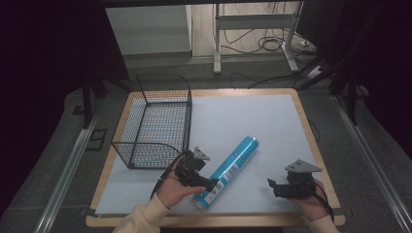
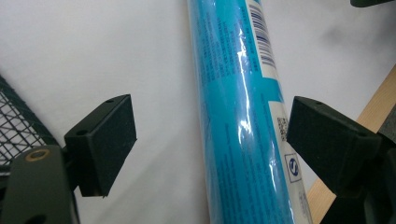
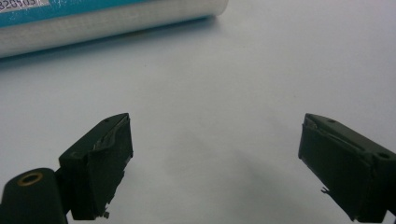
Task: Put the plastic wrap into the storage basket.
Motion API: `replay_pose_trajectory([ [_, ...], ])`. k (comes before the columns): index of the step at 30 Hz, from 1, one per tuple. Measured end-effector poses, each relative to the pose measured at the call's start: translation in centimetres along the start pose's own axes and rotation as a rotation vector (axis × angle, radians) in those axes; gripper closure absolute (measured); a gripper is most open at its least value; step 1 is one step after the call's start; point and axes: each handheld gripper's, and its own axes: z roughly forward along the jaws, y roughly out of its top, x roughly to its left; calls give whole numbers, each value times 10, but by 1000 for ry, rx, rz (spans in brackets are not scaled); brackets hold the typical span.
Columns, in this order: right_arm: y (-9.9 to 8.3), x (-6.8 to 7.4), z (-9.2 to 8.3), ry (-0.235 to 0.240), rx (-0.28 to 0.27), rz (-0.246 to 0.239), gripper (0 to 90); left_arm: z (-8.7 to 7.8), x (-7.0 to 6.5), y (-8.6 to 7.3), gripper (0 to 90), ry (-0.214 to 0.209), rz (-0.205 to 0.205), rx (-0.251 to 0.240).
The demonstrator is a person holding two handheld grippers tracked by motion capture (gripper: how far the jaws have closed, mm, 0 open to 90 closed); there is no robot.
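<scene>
Straddling: left gripper has its jaws apart on either side of the blue tube, not clamped.
Tube: lower centre, lying diagonally on the white mat.
Right gripper: jaws apart, lower right.
Basket: left of centre.

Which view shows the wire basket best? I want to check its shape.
The high view: the whole wire basket stands on the table's left part. The left gripper view catches a corner of its mesh at the left edge.
</scene>
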Motion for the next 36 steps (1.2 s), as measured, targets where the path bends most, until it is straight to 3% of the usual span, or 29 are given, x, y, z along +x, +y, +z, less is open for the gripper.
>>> replay_pose_trajectory([
  [23,0,0,0,-1,2,-2,101,19,-12,25,152,-11,31,24],
  [36,0,0,0,0,3,0,101,37,-20,41,151,-13,49,55],
])
